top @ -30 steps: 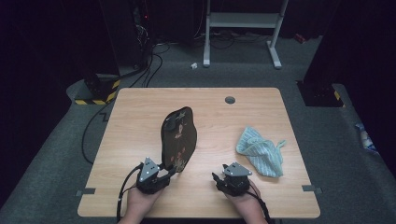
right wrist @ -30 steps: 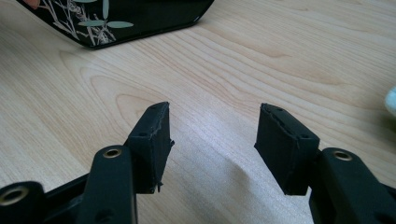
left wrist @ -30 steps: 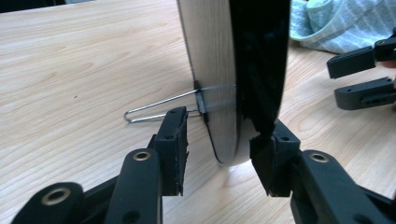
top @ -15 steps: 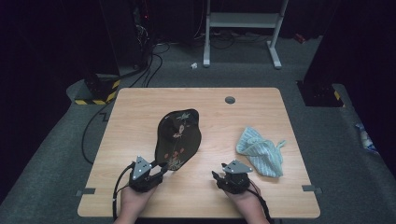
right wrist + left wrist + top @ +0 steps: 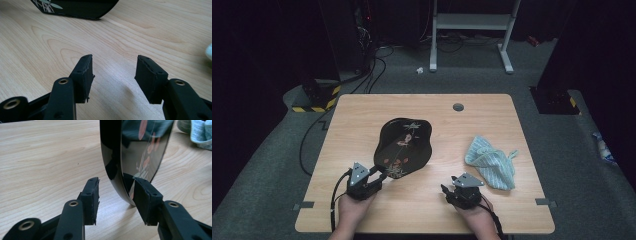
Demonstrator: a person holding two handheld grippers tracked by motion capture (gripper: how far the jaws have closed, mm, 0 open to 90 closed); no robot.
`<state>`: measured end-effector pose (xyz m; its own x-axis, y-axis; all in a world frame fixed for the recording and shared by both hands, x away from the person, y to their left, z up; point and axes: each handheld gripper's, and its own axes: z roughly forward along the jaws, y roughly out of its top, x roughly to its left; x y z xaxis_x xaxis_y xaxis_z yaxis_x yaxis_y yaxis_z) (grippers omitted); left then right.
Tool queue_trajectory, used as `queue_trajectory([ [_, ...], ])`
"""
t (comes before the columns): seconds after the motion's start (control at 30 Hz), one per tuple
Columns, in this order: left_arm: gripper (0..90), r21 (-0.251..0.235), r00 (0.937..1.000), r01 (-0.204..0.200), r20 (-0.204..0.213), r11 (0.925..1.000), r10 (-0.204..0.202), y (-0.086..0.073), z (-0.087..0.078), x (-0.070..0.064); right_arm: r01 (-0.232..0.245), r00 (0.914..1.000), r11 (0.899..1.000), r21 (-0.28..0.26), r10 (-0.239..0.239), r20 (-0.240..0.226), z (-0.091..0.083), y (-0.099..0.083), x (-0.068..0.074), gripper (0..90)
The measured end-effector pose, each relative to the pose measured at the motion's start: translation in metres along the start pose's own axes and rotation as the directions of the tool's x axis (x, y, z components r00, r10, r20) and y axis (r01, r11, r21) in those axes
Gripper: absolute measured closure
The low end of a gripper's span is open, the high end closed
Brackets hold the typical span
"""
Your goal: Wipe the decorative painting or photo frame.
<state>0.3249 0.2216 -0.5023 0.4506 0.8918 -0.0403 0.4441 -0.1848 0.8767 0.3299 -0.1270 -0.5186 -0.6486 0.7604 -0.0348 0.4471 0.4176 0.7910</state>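
A glossy black lacquer tray (image 5: pixel 404 145) with a painted flower design is on the wooden table (image 5: pixel 362 115). In the left gripper view the tray (image 5: pixel 140 157) rises steeply from the tabletop on its near rim. My left gripper (image 5: pixel 382 176) is open astride that rim (image 5: pixel 116 181): the right pad (image 5: pixel 143 200) touches the tray's shiny inner face, and the left pad (image 5: pixel 90 197) stands apart from its back. My right gripper (image 5: pixel 446 191) rests open on the table near the front edge, with bare wood between its jaws (image 5: pixel 114 58) and the tray's edge (image 5: pixel 75 7) farther off.
A crumpled light-blue cloth (image 5: pixel 492 162) lies at the right of the table, just beyond the right gripper, and shows past the tray (image 5: pixel 200 130). A round cable hole (image 5: pixel 458 107) sits near the back edge. Cables and a white stand are on the floor behind.
The tray showed as a narrow sliver a second ago and now shows much more of its painted face. The left gripper has moved left and back with its rim. The right gripper stayed put.
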Motion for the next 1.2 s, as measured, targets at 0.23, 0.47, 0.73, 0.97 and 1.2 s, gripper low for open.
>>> queue_trajectory([
  [0.23, 55.9, 0.003, 0.9998, 0.020, -0.010, 0.9998, -0.020, 0.001, 0.006, 0.007, -0.009, 0.9998, 1.000, 0.000, 0.009, 0.017, -0.005, -0.004, -0.003, 46.8],
  [0.47, 56.1, 0.006, 0.9990, 0.041, -0.016, 0.9991, -0.041, 0.003, 0.013, 0.011, -0.008, 0.9996, 1.000, 0.000, 0.008, 0.027, -0.009, -0.007, -0.003, 46.8],
  [0.73, 56.7, 0.012, 0.9983, 0.050, -0.029, 0.9987, -0.050, 0.007, 0.026, 0.017, -0.008, 0.9993, 1.000, -0.006, 0.009, 0.035, -0.013, -0.008, -0.002, 46.7],
  [0.97, 56.7, 0.033, 0.9977, 0.066, -0.019, 0.9973, -0.065, 0.005, 0.037, 0.020, -0.015, 0.9993, 1.000, 0.001, 0.015, 0.035, -0.013, -0.010, -0.001, 46.7],
  [1.2, 55.6, 0.045, 0.9983, 0.056, 0.014, 0.9974, -0.057, 0.002, 0.036, 0.015, -0.032, 0.9995, 0.999, -0.019, 0.032, -0.006, -0.009, -0.004, 0.004, 46.9],
])
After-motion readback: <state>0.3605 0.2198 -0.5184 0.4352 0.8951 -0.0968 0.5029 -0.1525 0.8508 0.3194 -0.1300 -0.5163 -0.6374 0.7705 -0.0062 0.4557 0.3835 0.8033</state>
